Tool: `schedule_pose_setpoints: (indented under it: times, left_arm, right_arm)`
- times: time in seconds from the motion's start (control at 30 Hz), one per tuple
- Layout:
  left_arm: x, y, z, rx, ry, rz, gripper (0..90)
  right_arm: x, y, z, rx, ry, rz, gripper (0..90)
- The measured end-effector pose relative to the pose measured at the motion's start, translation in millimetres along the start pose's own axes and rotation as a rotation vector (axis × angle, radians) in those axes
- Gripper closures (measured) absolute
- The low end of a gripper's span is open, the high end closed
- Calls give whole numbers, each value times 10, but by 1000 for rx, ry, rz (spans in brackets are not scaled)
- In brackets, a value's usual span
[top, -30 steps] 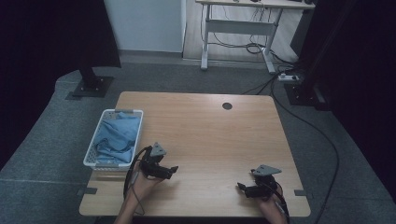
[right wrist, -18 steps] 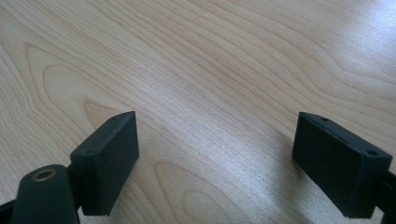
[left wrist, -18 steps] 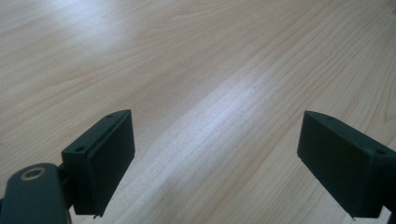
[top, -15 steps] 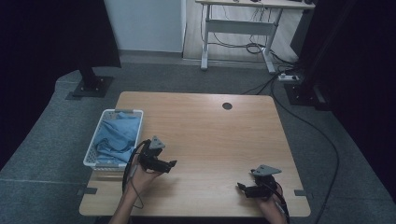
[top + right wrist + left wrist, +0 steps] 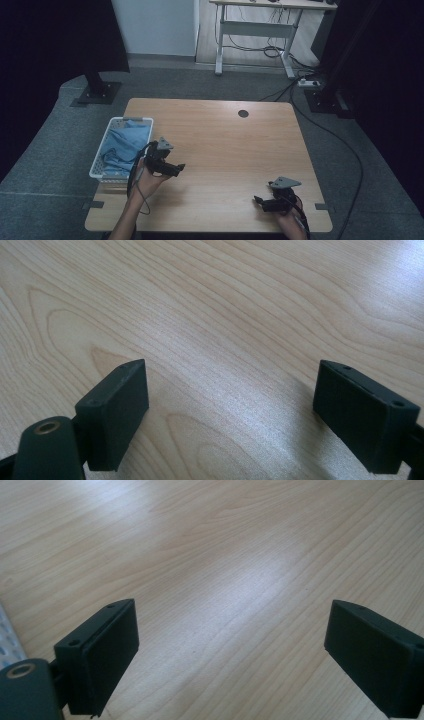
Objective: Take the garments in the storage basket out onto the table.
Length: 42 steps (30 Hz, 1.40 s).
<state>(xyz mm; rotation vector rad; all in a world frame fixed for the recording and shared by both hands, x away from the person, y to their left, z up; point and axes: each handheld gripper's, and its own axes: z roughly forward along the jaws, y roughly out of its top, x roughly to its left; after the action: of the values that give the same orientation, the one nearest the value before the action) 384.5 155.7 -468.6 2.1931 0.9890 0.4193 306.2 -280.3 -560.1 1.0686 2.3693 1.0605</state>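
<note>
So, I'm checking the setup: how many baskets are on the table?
1: a white basket holding blue cloth sits at the table's left edge, beside the left gripper.

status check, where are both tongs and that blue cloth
Left tongs open, jaws just widened, nothing between them, beside basket. Right tongs open, empty, near table's front edge. Blue cloth in basket. Nothing in the way.

So the thing here is the white basket [image 5: 116,167], a slotted plastic one sitting flat at the left edge of the table [image 5: 225,150], long side running front to back. It's stuffed with blue cloth [image 5: 122,145], all crumpled and bunched, filling it pretty much to the rim. A corner of the slotted wall peeks into the left gripper view too.
</note>
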Motion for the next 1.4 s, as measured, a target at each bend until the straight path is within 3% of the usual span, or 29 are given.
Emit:
schedule_pose_setpoints:
  times: [0.33, 0.77, 1.4]
  left_arm:
    - [158, 52, -3, 29, 3, -38, 0]
    - [396, 129, -85, 47, 37, -64, 0]
    - [912, 88, -275, 79, 119, -130, 0]
  right_arm:
    - [0, 0, 0, 0, 0, -1, 141]
    - [2, 0, 0, 0, 1, 1, 141]
    - [3, 1, 0, 1, 2, 1, 141]
